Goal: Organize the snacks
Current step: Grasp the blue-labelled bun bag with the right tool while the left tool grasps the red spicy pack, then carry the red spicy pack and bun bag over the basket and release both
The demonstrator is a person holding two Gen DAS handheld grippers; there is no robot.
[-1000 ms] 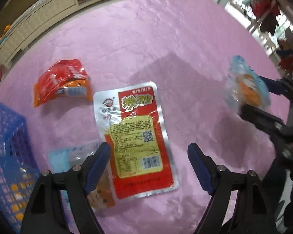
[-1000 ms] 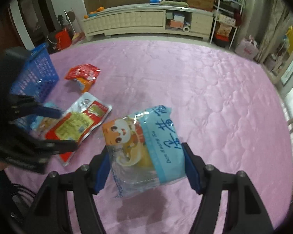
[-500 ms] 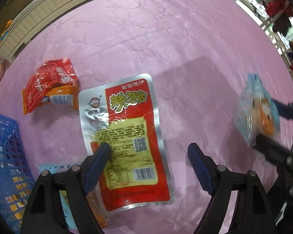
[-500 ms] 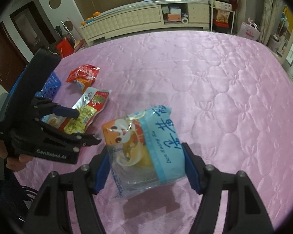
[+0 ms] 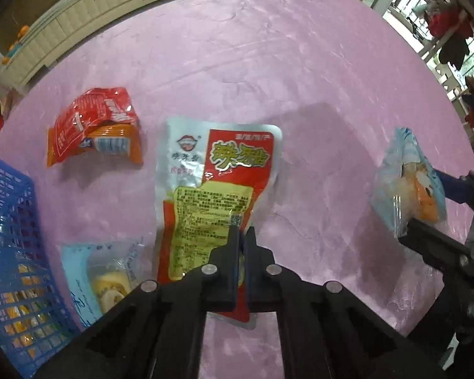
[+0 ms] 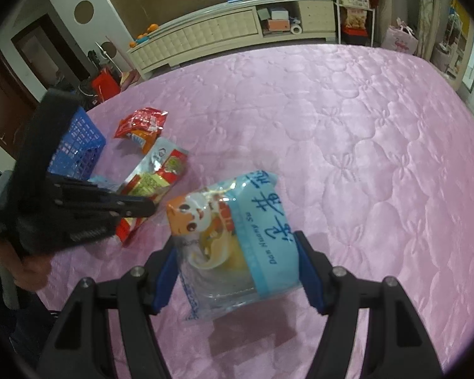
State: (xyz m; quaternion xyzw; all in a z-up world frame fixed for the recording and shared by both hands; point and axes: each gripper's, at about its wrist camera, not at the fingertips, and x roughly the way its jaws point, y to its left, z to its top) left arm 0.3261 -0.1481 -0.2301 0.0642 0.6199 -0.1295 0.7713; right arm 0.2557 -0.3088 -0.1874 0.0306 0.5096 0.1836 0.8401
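Snacks are spread on a pink quilted cover, beside a blue basket. The silver-and-red pouch is pinched at its near end by the left gripper, whose jaws are pressed together on it. The light-blue pastry pack is clamped between the pads of the right gripper, above the cover; a red-orange packet and another blue pack lie near the basket.

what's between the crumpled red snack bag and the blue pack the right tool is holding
The silver-and-red pouch, pinched by the left tool; shown in the left wrist view.
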